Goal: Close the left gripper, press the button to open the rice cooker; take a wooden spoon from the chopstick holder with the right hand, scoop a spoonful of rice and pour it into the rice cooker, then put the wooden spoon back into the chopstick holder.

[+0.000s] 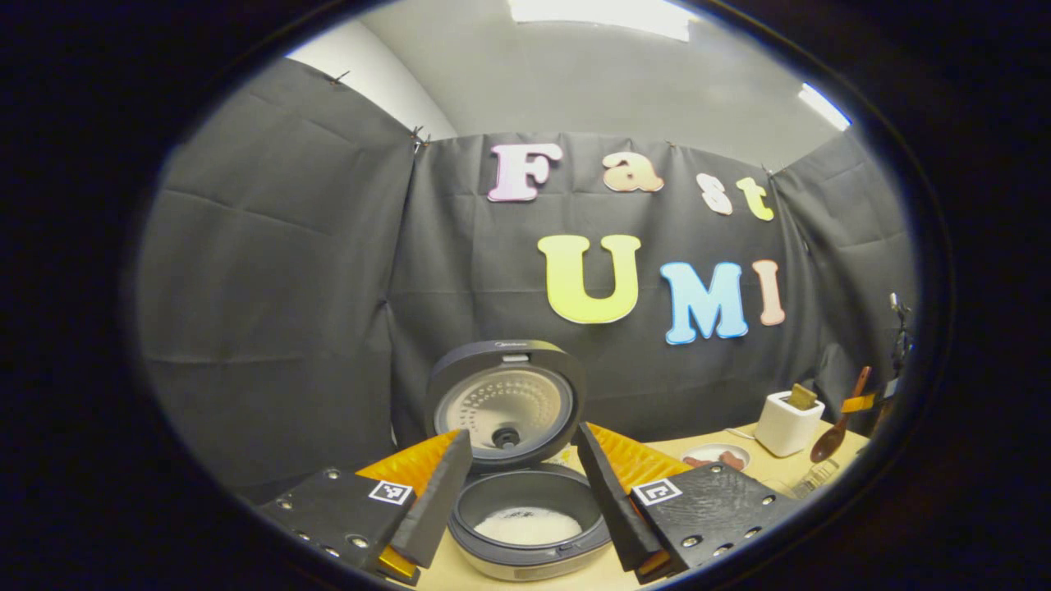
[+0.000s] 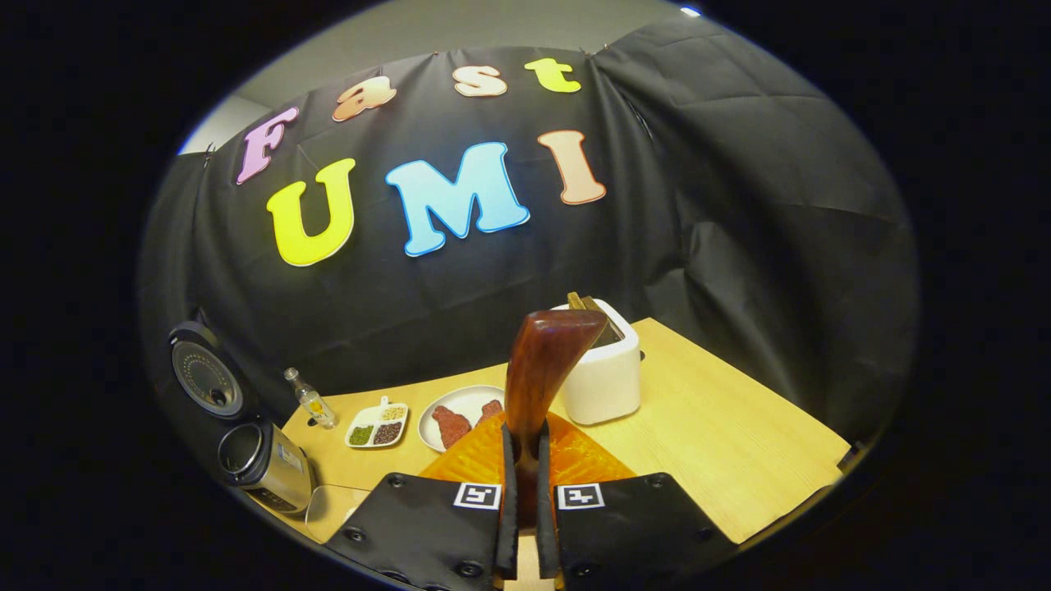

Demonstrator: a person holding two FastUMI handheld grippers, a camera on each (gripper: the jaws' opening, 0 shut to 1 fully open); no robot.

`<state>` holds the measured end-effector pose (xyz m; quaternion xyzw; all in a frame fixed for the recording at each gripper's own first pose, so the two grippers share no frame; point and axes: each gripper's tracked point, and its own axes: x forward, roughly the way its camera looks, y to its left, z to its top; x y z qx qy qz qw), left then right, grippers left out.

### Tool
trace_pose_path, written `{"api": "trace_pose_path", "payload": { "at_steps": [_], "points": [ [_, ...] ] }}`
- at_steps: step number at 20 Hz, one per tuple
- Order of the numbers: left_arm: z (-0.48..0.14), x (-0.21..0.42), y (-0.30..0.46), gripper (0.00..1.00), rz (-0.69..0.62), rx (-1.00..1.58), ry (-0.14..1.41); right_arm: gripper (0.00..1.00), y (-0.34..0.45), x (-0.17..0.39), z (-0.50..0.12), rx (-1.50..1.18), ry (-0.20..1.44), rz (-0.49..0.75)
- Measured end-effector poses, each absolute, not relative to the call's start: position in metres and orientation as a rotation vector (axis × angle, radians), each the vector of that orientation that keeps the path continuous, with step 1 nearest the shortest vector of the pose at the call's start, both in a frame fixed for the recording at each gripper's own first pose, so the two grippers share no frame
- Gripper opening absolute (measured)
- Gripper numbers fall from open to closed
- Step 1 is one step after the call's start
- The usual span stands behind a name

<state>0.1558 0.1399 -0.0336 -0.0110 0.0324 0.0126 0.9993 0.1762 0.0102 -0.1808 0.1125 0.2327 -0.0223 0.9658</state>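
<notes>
The right hand-held gripper (image 2: 525, 484) is clenched on the handle of the wooden spoon (image 2: 538, 373), both fingers pressing its sides; the spoon stands upright with its bowl uppermost, above the desk (image 2: 722, 435). Just behind it sits the white chopstick holder (image 2: 603, 382), and to its left a plate (image 2: 460, 414) with reddish pieces, a small divided dish (image 2: 378, 427) of grains and a little bottle (image 2: 310, 400). The rice cooker (image 2: 259, 460) stands at the desk's far left edge, lid raised.

The left hand-held gripper (image 1: 521, 492) is released, its fingers spread wide apart on either side of the rice cooker (image 1: 525, 513). The cooker's lid (image 1: 505, 402) stands up, and white rice (image 1: 528, 525) lies in the pot.
</notes>
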Motion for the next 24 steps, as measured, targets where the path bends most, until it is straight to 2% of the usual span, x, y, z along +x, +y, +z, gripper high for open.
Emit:
{"api": "trace_pose_path", "payload": {
  "at_steps": [15,19,20,22,24],
  "points": [
    [-0.029,0.141,0.139,0.80,0.056,-0.010,0.073,0.13,0.000,0.130,-0.268,0.253,0.649,-0.059],
    [-0.028,0.141,0.140,0.80,0.062,-0.007,0.073,0.15,0.000,0.124,-0.273,0.242,0.671,-0.058],
    [-0.029,0.142,0.141,0.80,0.064,-0.007,0.075,0.12,0.001,0.124,-0.270,0.245,0.662,-0.052],
    [-0.030,0.145,0.143,0.80,0.068,-0.008,0.080,0.22,-0.002,0.128,-0.258,0.244,0.634,-0.053],
    [-0.030,0.150,0.143,0.80,0.065,-0.010,0.084,0.52,-0.008,0.131,-0.243,0.216,0.609,-0.062]
  ]
}}
